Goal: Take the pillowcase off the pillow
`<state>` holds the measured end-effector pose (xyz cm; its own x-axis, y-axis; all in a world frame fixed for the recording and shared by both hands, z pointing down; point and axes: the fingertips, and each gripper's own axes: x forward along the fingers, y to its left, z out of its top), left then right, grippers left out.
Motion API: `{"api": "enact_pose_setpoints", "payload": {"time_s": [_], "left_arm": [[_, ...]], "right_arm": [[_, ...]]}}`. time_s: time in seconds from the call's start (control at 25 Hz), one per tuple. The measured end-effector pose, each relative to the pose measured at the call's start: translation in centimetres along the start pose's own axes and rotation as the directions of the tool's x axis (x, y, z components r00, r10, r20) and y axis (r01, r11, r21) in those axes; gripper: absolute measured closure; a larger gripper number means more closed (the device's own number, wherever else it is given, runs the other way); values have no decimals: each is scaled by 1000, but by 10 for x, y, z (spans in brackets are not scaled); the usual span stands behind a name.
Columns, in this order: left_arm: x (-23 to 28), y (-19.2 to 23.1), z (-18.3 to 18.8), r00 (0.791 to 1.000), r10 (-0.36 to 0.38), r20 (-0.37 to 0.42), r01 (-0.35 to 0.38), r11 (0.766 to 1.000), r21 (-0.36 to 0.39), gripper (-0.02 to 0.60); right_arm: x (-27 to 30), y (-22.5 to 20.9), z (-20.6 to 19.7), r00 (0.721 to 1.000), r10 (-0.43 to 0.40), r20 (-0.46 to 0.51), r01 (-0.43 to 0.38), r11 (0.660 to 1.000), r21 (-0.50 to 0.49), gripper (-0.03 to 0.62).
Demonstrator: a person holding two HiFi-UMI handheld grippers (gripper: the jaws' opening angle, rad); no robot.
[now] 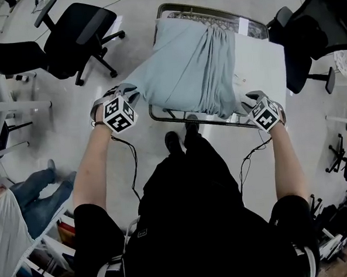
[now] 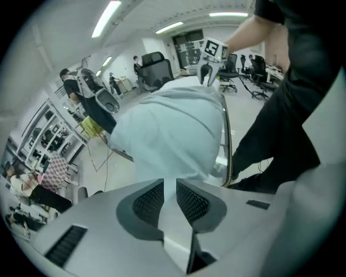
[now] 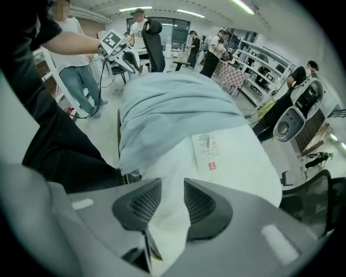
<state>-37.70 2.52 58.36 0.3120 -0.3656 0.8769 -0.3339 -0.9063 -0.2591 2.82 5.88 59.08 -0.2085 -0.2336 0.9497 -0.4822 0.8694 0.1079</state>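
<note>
A light blue pillowcase point(image 1: 186, 64) covers the left part of a white pillow point(image 1: 258, 65) lying on a metal-framed table point(image 1: 178, 116). My left gripper point(image 1: 130, 96) is at the near left corner of the pillowcase. In the left gripper view its jaws point(image 2: 170, 184) are shut on a fold of the blue pillowcase point(image 2: 167, 130). My right gripper point(image 1: 248, 102) is at the near right corner. In the right gripper view it point(image 3: 173, 184) is shut on the white pillow point(image 3: 232, 157), next to a printed label point(image 3: 208, 149). The pillowcase point(image 3: 173, 108) lies bunched beyond it.
One black office chair point(image 1: 76, 35) stands at the far left and another point(image 1: 300, 45) at the far right. A person in jeans point(image 1: 30, 190) sits at the lower left by shelves. My shoes point(image 1: 182, 137) are against the table's near edge.
</note>
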Motion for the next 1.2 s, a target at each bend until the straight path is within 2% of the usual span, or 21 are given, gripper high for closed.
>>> {"api": "enact_pose_setpoints", "payload": {"time_s": [0.12,0.24,0.4,0.52,0.64,0.72,0.84,0.96,1.08,1.12,1.2], "left_arm": [[-13,42,25,998,46,48,-43,997,-70,506],[-2,83,46,996,80,25,-79,996,-46,501],[34,138,75,994,105,-20,-106,994,-26,472],[66,179,93,994,96,-42,-98,995,-34,452],[98,215,109,995,81,-63,-82,997,-11,426],[119,233,116,994,69,-81,-67,997,33,414],[152,251,117,989,50,-142,-27,988,154,396],[183,257,116,982,13,-188,42,959,282,383],[202,256,117,978,-36,-204,109,928,356,388],[207,256,115,975,-50,-215,130,918,376,419],[216,255,111,969,-68,-236,164,893,418,532]], "right_arm": [[-18,-38,17,998,-46,46,46,999,7,439],[-20,-80,44,996,-62,70,63,998,-6,379],[4,-130,77,996,-21,85,25,999,-48,321],[27,-163,97,996,28,80,-22,996,-81,281],[46,-193,112,993,90,72,-83,992,-99,247],[60,-205,112,989,144,33,-139,983,-118,207],[85,-207,99,966,252,-59,-258,957,-137,160],[99,-205,95,935,349,-67,-355,928,-110,145],[106,-198,94,910,412,-54,-415,905,-91,137],[108,-196,93,903,426,-53,-429,899,-89,137],[112,-193,92,896,441,-57,-445,891,-91,138]]}}
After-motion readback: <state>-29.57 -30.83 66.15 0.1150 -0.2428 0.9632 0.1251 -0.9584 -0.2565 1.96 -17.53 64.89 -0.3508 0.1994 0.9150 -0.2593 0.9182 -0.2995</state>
